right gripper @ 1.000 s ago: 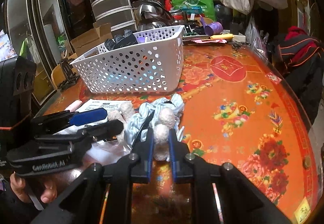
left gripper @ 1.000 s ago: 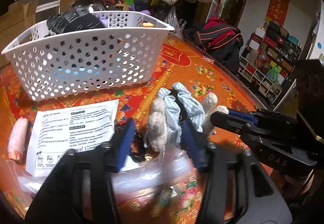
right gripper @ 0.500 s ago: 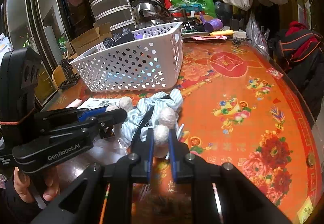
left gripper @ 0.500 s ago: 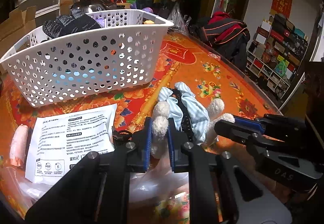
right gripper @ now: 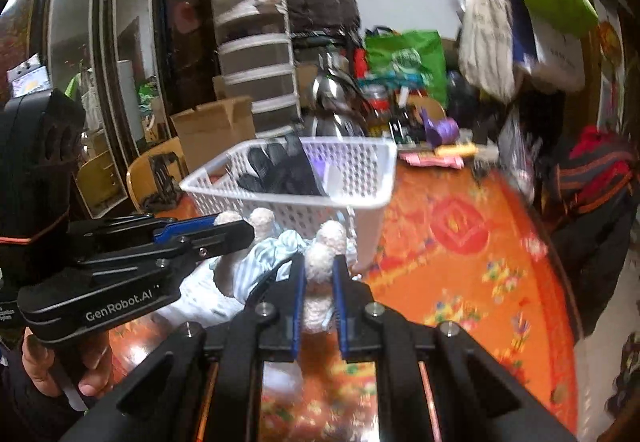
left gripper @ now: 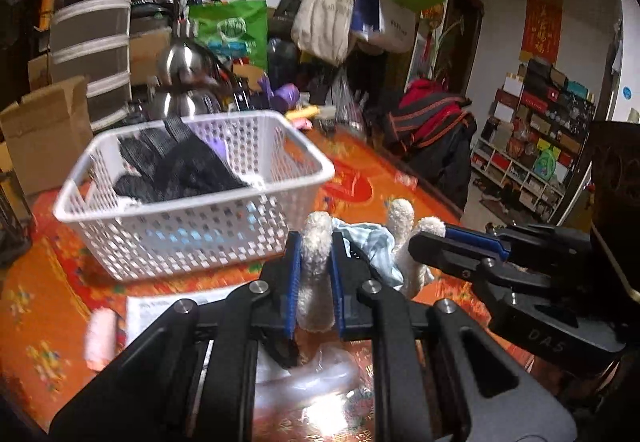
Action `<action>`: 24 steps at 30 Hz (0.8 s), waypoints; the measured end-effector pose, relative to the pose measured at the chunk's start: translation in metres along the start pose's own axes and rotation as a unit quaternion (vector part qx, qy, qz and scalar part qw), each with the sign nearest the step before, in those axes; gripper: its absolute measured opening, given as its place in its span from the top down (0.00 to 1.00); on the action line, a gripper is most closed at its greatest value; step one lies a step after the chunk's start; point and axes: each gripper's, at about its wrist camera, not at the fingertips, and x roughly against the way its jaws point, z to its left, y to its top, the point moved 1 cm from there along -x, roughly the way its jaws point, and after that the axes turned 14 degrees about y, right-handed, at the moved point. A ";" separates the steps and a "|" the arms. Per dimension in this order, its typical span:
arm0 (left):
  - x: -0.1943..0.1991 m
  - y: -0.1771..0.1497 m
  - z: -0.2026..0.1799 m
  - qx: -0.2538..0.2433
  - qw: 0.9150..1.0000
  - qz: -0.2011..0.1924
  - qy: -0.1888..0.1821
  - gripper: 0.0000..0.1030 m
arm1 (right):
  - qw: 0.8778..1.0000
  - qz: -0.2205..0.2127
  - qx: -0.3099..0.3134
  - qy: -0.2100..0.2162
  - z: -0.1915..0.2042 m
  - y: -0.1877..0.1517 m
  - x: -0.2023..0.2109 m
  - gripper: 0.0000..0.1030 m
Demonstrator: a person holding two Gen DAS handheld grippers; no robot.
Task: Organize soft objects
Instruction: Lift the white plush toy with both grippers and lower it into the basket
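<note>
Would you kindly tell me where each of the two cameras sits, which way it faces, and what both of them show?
Left wrist view: on the left gripper, facing along its fingers toward the white perforated plastic basket; its fingers clamp a fluffy white limb of the soft toy in pale blue cloth, right gripper beside.
Right wrist view: on the right gripper, facing the same basket; the left gripper and the person's hand show at left.
Shared: basket, toy, orange floral tablecloth.
</note>
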 end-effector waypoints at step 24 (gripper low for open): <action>-0.105 0.165 0.051 0.008 0.998 0.030 0.060 0.88 | 0.999 0.037 0.002 -0.037 -0.072 0.125 -0.131 0.89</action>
